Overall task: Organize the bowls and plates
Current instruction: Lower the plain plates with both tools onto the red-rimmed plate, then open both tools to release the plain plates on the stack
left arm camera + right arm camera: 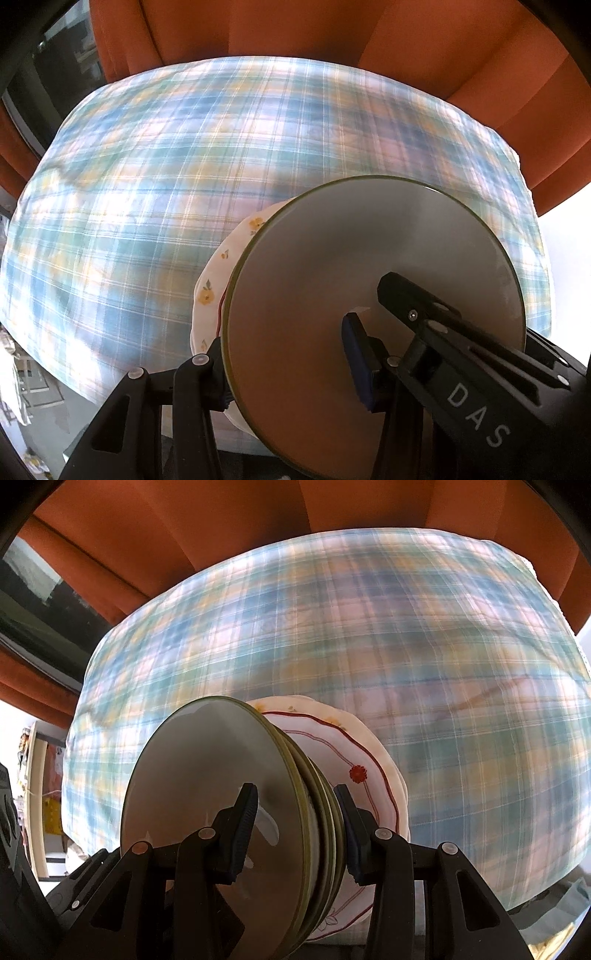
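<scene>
Both sets of fingers pinch the plate stack (pixel 221 812) on edge above the checked desk (pixel 406 646); next, lowering it flat, then letting go.

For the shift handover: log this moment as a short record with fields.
held: stack of grey olive-rimmed plates with a cream floral red-trimmed plate behind it
left gripper: fingers clamp the stack
right gripper: fingers clamp only the grey plates
orientation: plates on edge
surface: blue plaid tablecloth
backdrop: orange curtain
</scene>
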Action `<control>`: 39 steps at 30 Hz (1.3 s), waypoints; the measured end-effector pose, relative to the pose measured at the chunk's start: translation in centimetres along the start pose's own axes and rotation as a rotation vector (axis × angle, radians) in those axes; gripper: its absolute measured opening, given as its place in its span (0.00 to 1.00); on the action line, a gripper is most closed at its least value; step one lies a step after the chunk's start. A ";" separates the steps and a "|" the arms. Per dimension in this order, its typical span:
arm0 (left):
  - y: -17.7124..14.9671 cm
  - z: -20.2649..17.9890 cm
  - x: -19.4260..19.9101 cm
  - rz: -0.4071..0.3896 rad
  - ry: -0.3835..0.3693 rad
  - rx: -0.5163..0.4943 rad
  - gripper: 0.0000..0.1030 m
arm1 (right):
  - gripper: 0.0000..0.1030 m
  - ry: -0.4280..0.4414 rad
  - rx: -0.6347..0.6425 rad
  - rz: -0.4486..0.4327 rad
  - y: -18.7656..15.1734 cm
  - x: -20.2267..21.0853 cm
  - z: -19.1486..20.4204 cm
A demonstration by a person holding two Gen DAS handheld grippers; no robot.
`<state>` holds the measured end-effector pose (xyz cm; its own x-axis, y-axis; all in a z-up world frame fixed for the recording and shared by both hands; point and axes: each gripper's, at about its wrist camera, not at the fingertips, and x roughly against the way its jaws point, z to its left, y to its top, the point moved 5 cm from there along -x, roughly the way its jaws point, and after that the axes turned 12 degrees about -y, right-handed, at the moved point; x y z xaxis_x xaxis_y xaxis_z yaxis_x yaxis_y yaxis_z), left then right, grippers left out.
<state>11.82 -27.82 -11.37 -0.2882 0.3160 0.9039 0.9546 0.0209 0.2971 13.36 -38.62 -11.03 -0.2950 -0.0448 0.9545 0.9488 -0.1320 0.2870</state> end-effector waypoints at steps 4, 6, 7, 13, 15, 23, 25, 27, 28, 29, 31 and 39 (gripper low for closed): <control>-0.6 0.0 0.1 -0.003 0.006 0.000 0.49 | 0.46 0.031 -0.011 0.003 -0.5 -0.1 -0.5; -0.5 0.1 0.1 -0.006 0.009 -0.006 0.51 | 0.46 0.054 -0.019 0.003 -0.8 -0.2 -0.7; -0.5 0.1 0.1 -0.006 0.014 -0.005 0.51 | 0.46 0.063 -0.019 -0.003 -0.8 -0.1 -0.8; -0.7 -0.2 1.4 -0.040 0.034 -0.029 0.67 | 0.54 0.080 -0.007 -0.043 -1.3 1.0 -1.2; -0.7 -0.4 2.2 -0.069 0.024 -0.047 0.72 | 0.62 0.064 -0.016 -0.072 -1.3 1.6 -1.5; -0.3 -0.3 6.3 -0.272 0.031 -0.200 0.78 | 0.65 -0.043 -0.063 -0.258 -1.5 5.9 -1.9; -0.3 0.4 7.2 -0.315 0.024 -0.225 0.78 | 0.65 -0.075 -0.083 -0.306 -1.8 7.0 -1.6; -0.3 1.2 8.0 -0.336 0.007 -0.232 0.78 | 0.65 -0.107 -0.099 -0.356 -2.2 8.1 -1.1; -0.4 1.8 8.8 -0.360 0.001 -0.238 0.78 | 0.65 -0.125 -0.107 -0.379 -2.4 8.8 -0.7; -0.5 2.3 9.3 -0.377 0.000 -0.243 0.78 | 0.65 -0.137 -0.112 -0.398 -2.6 9.4 -0.3; -0.8 3.6 10.6 -0.421 -0.011 -0.260 0.80 | 0.65 -0.152 -0.119 -0.426 -3.2 10.3 0.7; -2.6 11.6 13.4 -0.491 0.018 -0.265 0.85 | 0.70 -0.147 -0.085 -0.494 -7.1 11.4 7.5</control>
<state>6.38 -12.62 -3.60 -0.6978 0.3134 0.6441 0.6570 -0.0781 0.7498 4.08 -30.72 -1.60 -0.6807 0.1818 0.7097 0.6857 -0.1829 0.7045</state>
